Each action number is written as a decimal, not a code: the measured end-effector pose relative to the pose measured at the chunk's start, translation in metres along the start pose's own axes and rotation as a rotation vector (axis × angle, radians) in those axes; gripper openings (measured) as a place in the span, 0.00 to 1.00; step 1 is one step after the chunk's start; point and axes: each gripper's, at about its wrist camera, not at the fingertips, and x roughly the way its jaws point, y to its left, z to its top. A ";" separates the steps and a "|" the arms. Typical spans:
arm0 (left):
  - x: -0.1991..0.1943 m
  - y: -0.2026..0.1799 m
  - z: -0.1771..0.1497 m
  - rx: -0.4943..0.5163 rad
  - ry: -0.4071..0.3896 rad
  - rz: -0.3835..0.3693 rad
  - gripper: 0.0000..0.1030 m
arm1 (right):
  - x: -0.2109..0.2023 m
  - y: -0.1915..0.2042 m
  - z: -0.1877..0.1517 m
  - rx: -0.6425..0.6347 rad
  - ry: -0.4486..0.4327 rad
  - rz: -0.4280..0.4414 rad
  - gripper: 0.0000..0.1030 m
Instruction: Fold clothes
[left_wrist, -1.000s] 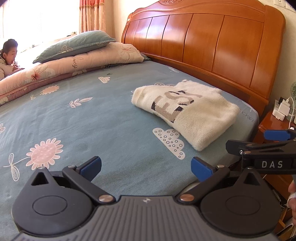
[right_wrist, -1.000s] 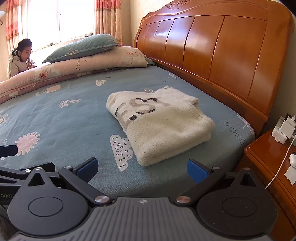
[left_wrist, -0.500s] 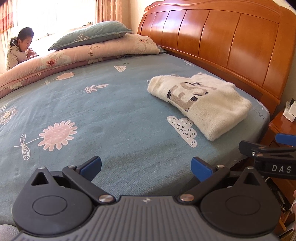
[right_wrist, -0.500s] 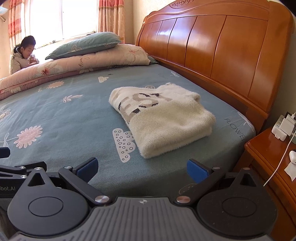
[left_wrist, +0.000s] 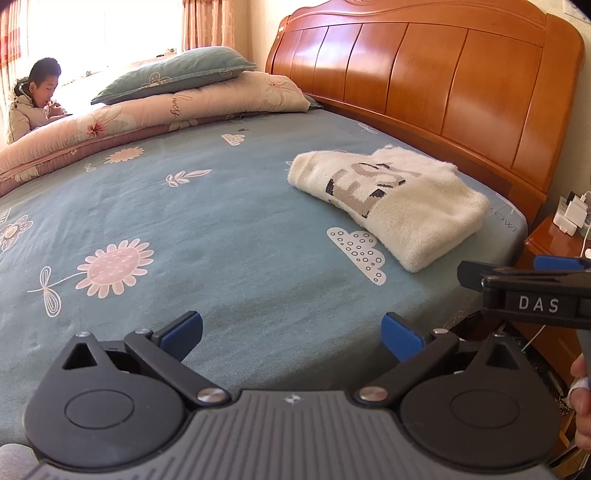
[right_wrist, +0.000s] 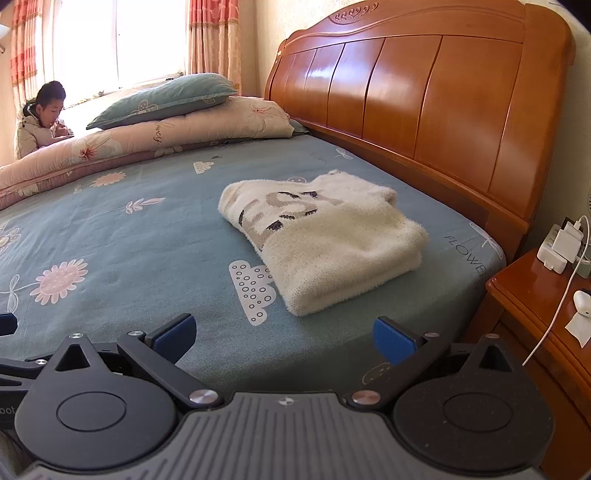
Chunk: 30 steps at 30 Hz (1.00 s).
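A cream fluffy sweater (left_wrist: 391, 203) with grey and dark letters lies folded into a neat rectangle on the blue floral bed sheet (left_wrist: 207, 236), close to the headboard side. The same sweater (right_wrist: 325, 236) sits ahead of my right gripper. My left gripper (left_wrist: 291, 332) hangs open over the near edge of the bed, well short of the sweater, nothing between its blue pads. My right gripper (right_wrist: 284, 334) is open too, empty, just short of the sweater's near corner. The right gripper's side (left_wrist: 532, 291) shows at the right of the left wrist view.
A wooden headboard (right_wrist: 424, 110) runs along the right. A wooden nightstand (right_wrist: 546, 314) with chargers and a white cable stands at the far right. A rolled quilt (left_wrist: 147, 122) and a pillow (left_wrist: 173, 77) lie at the far side, and a person (right_wrist: 44, 118) sits behind them by the window.
Both grippers have drawn back and lifted slightly from the sweater, so it looks farther off. The sweater itself has not moved. Both stay open.
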 end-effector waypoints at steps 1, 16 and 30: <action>0.001 0.000 0.000 0.001 0.002 -0.012 0.99 | 0.002 0.000 0.000 0.005 0.007 0.001 1.00; 0.032 -0.021 0.005 0.083 0.054 -0.105 0.99 | 0.022 -0.003 -0.005 0.004 0.060 -0.048 1.00; 0.045 -0.033 0.011 0.122 0.082 -0.180 0.99 | 0.025 -0.009 -0.002 -0.001 0.058 -0.097 1.00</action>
